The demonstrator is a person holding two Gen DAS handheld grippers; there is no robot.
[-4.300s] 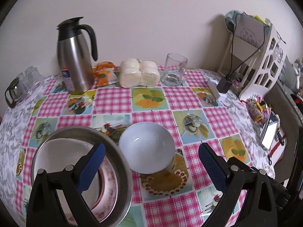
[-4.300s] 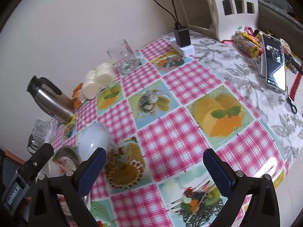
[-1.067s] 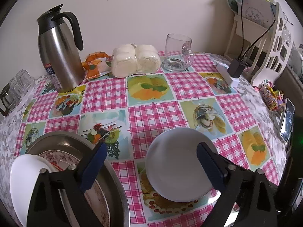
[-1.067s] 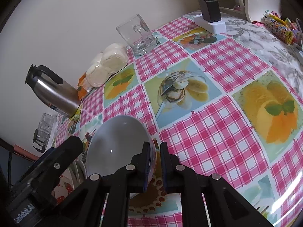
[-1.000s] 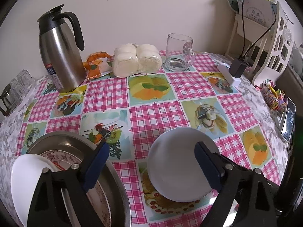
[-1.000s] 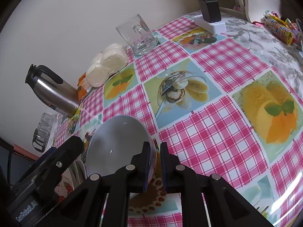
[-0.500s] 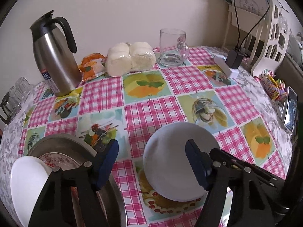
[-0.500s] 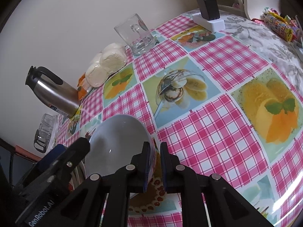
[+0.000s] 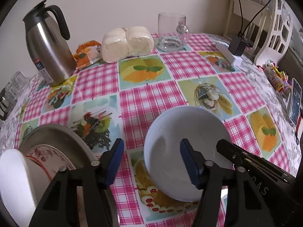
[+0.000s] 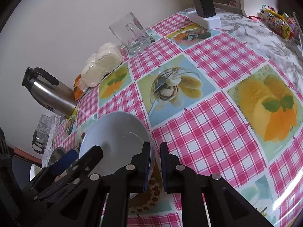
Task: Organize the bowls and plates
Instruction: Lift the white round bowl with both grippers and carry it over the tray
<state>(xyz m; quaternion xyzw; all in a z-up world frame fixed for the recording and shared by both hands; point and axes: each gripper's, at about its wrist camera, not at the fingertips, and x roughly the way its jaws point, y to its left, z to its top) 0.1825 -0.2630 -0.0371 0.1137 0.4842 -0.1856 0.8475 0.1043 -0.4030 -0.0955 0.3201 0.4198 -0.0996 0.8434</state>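
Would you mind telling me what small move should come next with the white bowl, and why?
Probably close the left gripper on the near-left rim of the white bowl. The right gripper is shut on the bowl's rim and holds it tilted, while the left gripper's open fingers straddle the opposite rim, one inside and one outside. A second grip should steady it before it goes toward the metal basin.

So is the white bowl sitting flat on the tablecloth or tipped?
Tipped. The white bowl leans with its opening facing sideways, its rim pinched by the shut right hand-held gripper.
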